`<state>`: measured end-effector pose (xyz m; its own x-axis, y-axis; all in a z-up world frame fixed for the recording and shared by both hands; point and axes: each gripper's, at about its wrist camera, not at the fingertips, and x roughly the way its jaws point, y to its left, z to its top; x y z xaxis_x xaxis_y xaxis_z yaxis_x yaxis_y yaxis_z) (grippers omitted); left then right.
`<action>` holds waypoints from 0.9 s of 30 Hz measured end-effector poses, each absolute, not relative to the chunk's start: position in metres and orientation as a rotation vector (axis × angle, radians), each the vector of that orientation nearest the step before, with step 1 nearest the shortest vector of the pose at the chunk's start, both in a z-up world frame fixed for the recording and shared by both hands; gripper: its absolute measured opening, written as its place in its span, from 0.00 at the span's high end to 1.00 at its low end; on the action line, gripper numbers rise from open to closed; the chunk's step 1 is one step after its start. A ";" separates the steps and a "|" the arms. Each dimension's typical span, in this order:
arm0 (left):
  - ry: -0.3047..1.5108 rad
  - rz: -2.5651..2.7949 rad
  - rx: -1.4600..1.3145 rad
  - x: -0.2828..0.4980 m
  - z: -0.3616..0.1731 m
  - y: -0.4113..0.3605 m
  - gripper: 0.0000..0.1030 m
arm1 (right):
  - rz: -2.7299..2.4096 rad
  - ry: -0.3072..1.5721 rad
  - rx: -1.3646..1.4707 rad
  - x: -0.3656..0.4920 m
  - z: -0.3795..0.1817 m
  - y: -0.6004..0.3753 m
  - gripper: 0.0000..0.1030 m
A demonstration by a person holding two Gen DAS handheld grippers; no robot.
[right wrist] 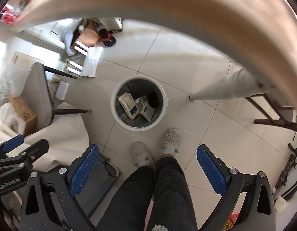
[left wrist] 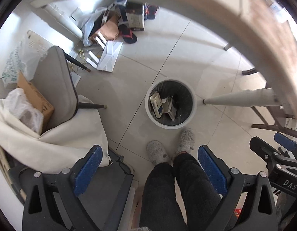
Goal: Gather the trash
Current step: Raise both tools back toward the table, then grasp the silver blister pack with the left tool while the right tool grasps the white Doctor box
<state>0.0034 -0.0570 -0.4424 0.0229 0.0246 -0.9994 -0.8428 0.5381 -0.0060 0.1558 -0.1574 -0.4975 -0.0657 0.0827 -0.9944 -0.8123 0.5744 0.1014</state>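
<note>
Both tools, left tool (left wrist: 148,170) and right tool (right wrist: 147,168), are hanging wide open and empty, looking down on the round white liner-lined bin (right wrist: 117,115) of discarded cartons straight ahead below, so whichever fetches next should be returning squarely over that rim before releasing.

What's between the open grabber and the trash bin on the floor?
In both wrist views, the person's two fuzzy grey slippers stand on pale floor tile between the right gripper and the white trash bin. Nothing else lies there.
</note>
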 end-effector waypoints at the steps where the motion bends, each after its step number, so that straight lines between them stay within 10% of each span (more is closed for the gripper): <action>1: 1.380 0.788 -0.766 0.002 -0.430 -0.058 0.02 | 0.838 1.455 -0.653 0.155 -0.482 -0.159 0.01; 16: 1.164 0.929 -0.580 0.061 -0.283 0.002 0.00 | 0.878 1.458 -0.325 0.233 -0.308 -0.138 0.01; 27: 1.300 0.992 -0.589 0.190 -0.306 0.139 0.00 | 0.542 1.485 0.001 0.502 -0.326 -0.057 0.01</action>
